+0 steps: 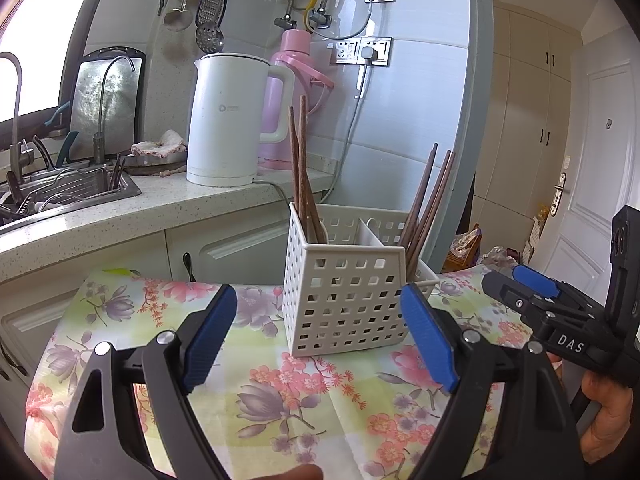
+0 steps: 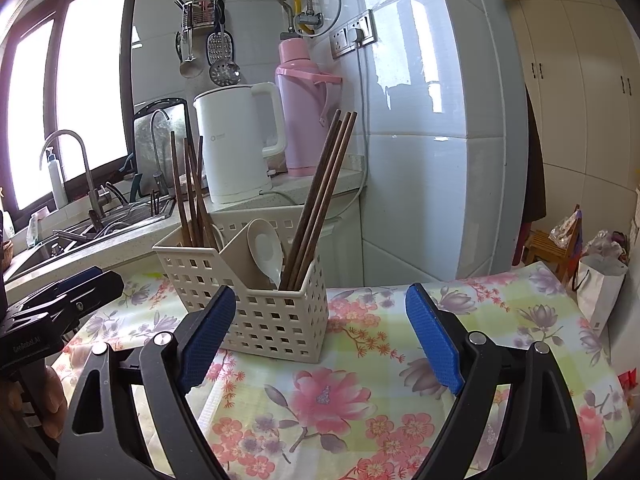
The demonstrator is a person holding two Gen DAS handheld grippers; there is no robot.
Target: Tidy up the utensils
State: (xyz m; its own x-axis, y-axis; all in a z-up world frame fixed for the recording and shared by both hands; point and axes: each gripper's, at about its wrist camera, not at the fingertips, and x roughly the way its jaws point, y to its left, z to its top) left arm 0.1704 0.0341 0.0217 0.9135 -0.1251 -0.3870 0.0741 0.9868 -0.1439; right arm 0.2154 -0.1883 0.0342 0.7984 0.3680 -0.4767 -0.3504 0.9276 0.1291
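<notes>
Both tongs gape, empty: left gripper (image 1: 320, 340), right gripper (image 2: 320, 336). Caddy (image 1: 344, 300) sits on floral cloth (image 1: 280, 400); chopsticks (image 2: 320, 200) split by compartment, spoon (image 2: 266, 248) alongside (sorting probably finished).

Left gripper (image 1: 320, 336) jaws spread wide (empty), right gripper (image 2: 320, 336) likewise
</notes>
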